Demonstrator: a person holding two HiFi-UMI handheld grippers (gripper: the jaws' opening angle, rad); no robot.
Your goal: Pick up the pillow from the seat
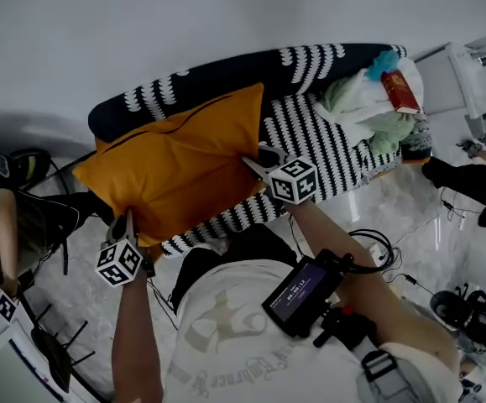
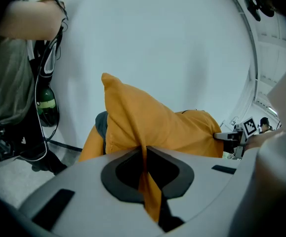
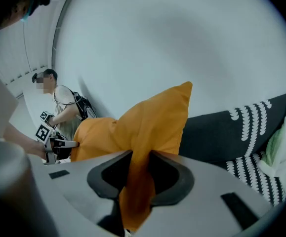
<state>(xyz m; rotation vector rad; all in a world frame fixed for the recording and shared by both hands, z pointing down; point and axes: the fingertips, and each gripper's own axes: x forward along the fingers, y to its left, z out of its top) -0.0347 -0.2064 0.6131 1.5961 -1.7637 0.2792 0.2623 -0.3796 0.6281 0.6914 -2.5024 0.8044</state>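
There was one orange pillow (image 1: 175,166), one striped seat (image 1: 326,141) and two grippers. The left gripper (image 1: 127,223) was clamped on a fold of one pillow corner, and the right gripper (image 1: 255,163) on a fold of the opposite edge. The pillow stretched between them, ahead of both, and hid part of the seat. Whether it touched the seat was unclear.

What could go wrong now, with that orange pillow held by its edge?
The left gripper and right gripper each pinch only a thin fold of the pillow, so it might slip free and drop. Swinging it sideways might knock the red book and clothes piled on the seat.
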